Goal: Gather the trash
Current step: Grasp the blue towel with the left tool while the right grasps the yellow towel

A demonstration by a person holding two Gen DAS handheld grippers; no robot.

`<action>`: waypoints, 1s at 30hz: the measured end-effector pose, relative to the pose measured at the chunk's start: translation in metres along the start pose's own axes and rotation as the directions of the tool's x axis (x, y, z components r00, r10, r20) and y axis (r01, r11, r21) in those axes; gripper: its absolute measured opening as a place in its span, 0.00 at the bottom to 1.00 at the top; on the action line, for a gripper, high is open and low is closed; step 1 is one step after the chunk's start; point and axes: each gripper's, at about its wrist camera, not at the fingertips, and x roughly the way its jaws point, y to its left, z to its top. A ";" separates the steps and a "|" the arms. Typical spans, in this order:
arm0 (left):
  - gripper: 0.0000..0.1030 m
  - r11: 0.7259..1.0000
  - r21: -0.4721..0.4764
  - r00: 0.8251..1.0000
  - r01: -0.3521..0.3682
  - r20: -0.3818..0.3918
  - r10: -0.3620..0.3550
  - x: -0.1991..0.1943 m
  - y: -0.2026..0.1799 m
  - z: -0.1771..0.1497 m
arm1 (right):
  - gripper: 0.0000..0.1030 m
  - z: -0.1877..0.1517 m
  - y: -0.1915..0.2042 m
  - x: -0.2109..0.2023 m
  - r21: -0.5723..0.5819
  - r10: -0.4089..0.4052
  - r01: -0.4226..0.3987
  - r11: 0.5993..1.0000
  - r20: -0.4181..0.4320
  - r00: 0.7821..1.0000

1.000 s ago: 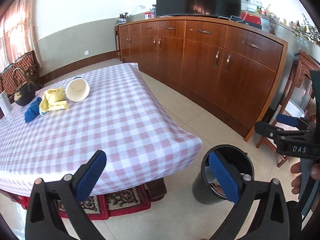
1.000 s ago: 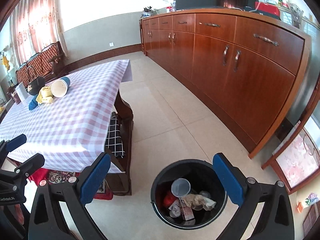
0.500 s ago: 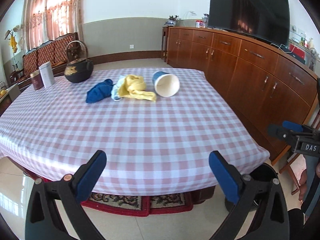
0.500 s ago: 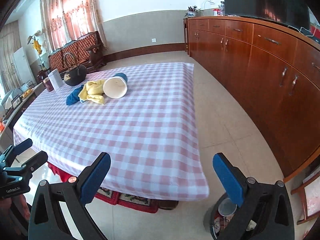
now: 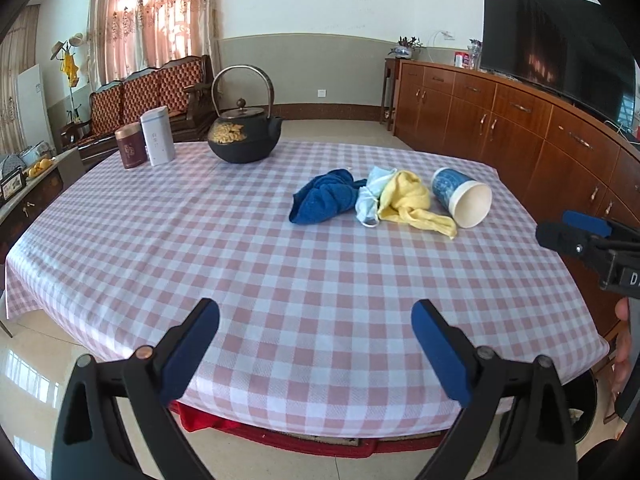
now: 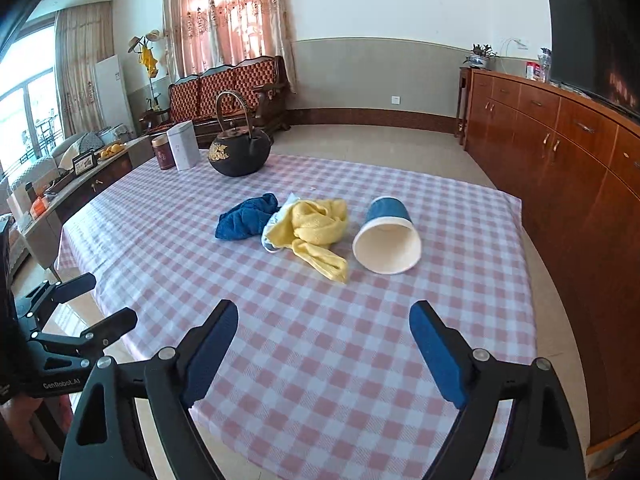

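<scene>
Right of centre in the right wrist view, the tipped paper cup [image 6: 387,240] looks light and crushable, best pinched gently across its rim, while the right gripper [image 6: 323,350] and left gripper [image 5: 315,346], jaws just narrowing slightly, stand spread and empty.

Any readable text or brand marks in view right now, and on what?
"GenRobot.AI": on the left gripper body, seen from the right wrist.
"D": cut-off lettering on the right gripper, seen from the left wrist.
Grey tin and maroon tin: printing too small to read.
</scene>
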 end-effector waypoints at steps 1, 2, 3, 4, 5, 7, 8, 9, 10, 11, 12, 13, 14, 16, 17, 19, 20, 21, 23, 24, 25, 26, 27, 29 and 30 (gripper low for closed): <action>0.95 1.000 -0.002 1.000 -0.001 -0.001 0.001 0.005 0.003 0.003 | 0.84 0.004 0.004 0.008 -0.002 0.006 -0.006 1.000 -0.005 1.000; 0.95 1.000 -0.004 1.000 -0.002 -0.004 0.002 0.011 0.006 0.005 | 0.83 0.009 0.010 0.018 -0.003 0.015 -0.015 1.000 -0.013 1.000; 0.95 1.000 -0.004 1.000 -0.002 -0.008 0.002 0.017 0.008 0.008 | 0.81 0.012 0.014 0.027 -0.008 0.017 -0.018 1.000 -0.021 1.000; 0.94 1.000 0.000 1.000 -0.002 -0.011 0.002 0.023 0.009 0.011 | 0.80 0.016 0.018 0.038 -0.012 0.016 -0.016 1.000 -0.030 0.999; 0.94 1.000 0.002 1.000 -0.001 -0.013 0.001 0.030 0.010 0.014 | 0.78 0.020 0.020 0.048 -0.010 0.018 -0.018 1.000 -0.038 0.999; 0.94 1.000 0.004 1.000 0.007 -0.020 -0.006 0.042 0.012 0.021 | 0.72 0.024 0.020 0.064 -0.002 0.024 -0.024 1.000 -0.052 0.998; 0.94 1.000 0.007 1.000 0.010 -0.024 -0.010 0.049 0.013 0.024 | 0.71 0.028 0.020 0.074 0.002 0.023 -0.023 1.000 -0.060 0.998; 0.93 1.000 0.012 1.000 0.015 -0.028 -0.015 0.058 0.013 0.027 | 0.71 0.031 0.019 0.081 0.006 0.027 -0.026 1.000 -0.067 0.997; 0.92 1.000 0.019 0.999 0.017 -0.034 -0.016 0.065 0.013 0.030 | 0.70 0.034 0.019 0.090 0.009 0.031 -0.030 0.999 -0.075 0.997; 0.91 1.000 0.023 0.999 0.021 -0.039 -0.020 0.072 0.013 0.033 | 0.69 0.038 0.019 0.099 0.008 0.030 -0.030 1.000 -0.081 0.996; 0.90 0.999 0.024 0.999 0.025 -0.047 -0.024 0.081 0.014 0.036 | 0.68 0.040 0.019 0.107 0.006 0.030 -0.029 1.000 -0.086 0.996; 0.90 0.999 0.021 0.998 0.030 -0.055 -0.029 0.089 0.015 0.040 | 0.66 0.043 0.020 0.117 0.001 0.022 -0.022 1.000 -0.093 0.995; 0.90 0.999 0.015 0.998 0.038 -0.060 -0.037 0.097 0.015 0.043 | 0.65 0.045 0.020 0.126 -0.006 0.007 -0.007 1.000 -0.105 0.994; 0.90 0.999 0.012 0.996 0.043 -0.077 -0.042 0.112 0.015 0.049 | 0.60 0.048 0.018 0.144 -0.009 -0.007 0.006 1.000 -0.125 0.992; 0.90 0.999 0.014 0.996 0.045 -0.083 -0.044 0.118 0.015 0.051 | 0.60 0.050 0.017 0.151 -0.012 -0.022 0.020 1.000 -0.134 0.991; 0.89 0.999 0.015 0.994 0.053 -0.100 -0.051 0.131 0.012 0.057 | 0.58 0.052 0.014 0.161 -0.009 -0.031 0.030 1.000 -0.144 0.989; 0.88 0.998 0.021 0.993 0.059 -0.106 -0.057 0.136 0.010 0.061 | 0.57 0.053 0.013 0.166 -0.010 -0.036 0.035 0.999 -0.149 0.988; 0.88 0.997 0.029 0.992 0.066 -0.112 -0.062 0.141 0.007 0.065 | 0.57 0.054 0.011 0.170 -0.013 -0.035 0.033 0.999 -0.152 0.988; 0.86 0.996 0.040 0.988 0.079 -0.135 -0.073 0.154 0.003 0.072 | 0.57 0.056 0.010 0.177 -0.021 -0.041 0.039 0.999 -0.158 0.987; 0.85 0.996 0.038 0.987 0.084 -0.144 -0.078 0.159 0.002 0.075 | 0.55 0.057 0.008 0.180 -0.022 -0.042 0.039 0.999 -0.164 0.986; 0.84 0.995 0.039 0.985 0.087 -0.155 -0.080 0.164 0.001 0.078 | 0.53 0.057 0.006 0.182 -0.023 -0.045 0.042 0.999 -0.169 0.985; 0.83 0.995 0.041 0.984 0.087 -0.161 -0.080 0.168 0.001 0.080 | 0.51 0.057 0.005 0.184 -0.024 -0.047 0.043 0.999 -0.173 0.984; 0.81 0.995 0.042 0.982 0.089 -0.171 -0.081 0.172 0.000 0.081 | 0.46 0.057 0.004 0.187 -0.021 -0.046 0.043 0.999 -0.178 0.983; 0.72 0.993 0.052 0.976 0.103 -0.197 -0.091 0.179 -0.003 0.082 | 0.43 0.057 0.002 0.191 -0.018 -0.042 0.040 0.999 -0.183 0.982; 0.61 0.993 0.059 0.973 0.104 -0.214 -0.089 0.182 -0.005 0.082 | 0.41 0.058 0.002 0.193 -0.017 -0.038 0.035 0.999 -0.184 0.982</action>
